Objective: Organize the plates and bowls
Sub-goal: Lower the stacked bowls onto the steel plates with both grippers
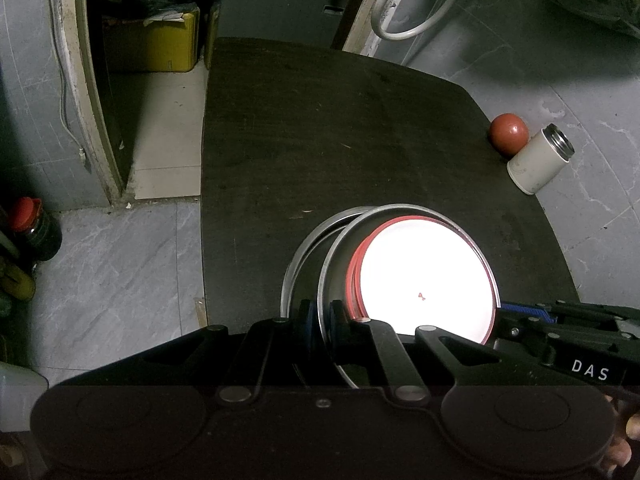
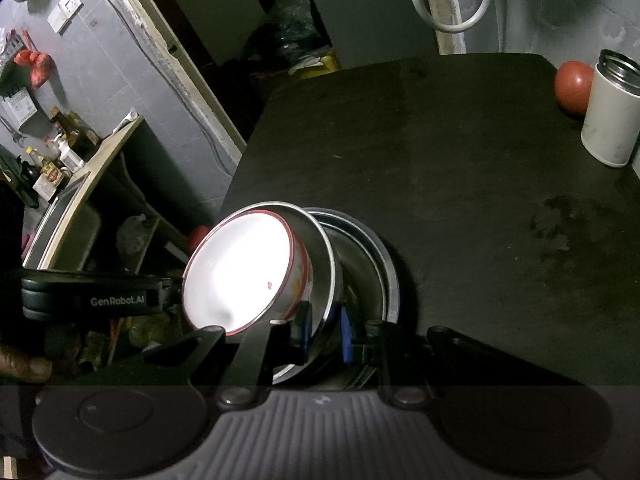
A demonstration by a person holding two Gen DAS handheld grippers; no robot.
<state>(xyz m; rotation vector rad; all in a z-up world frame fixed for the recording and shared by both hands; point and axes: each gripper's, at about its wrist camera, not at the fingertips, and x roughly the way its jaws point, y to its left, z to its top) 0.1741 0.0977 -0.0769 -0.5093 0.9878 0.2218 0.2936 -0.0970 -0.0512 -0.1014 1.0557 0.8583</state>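
Note:
A white bowl with a red rim sits inside a steel bowl. Both are lifted and tilted over a second steel bowl that rests on the dark table. My left gripper is shut on the upper steel bowl's rim on its left side. My right gripper is shut on the same rim on the opposite side. Each gripper shows in the other's view: the right, the left.
A red ball and a white steel-rimmed cup stand at the table's right edge by the grey wall. Left of the table is tiled floor, a doorway, a yellow box and a shelf with bottles.

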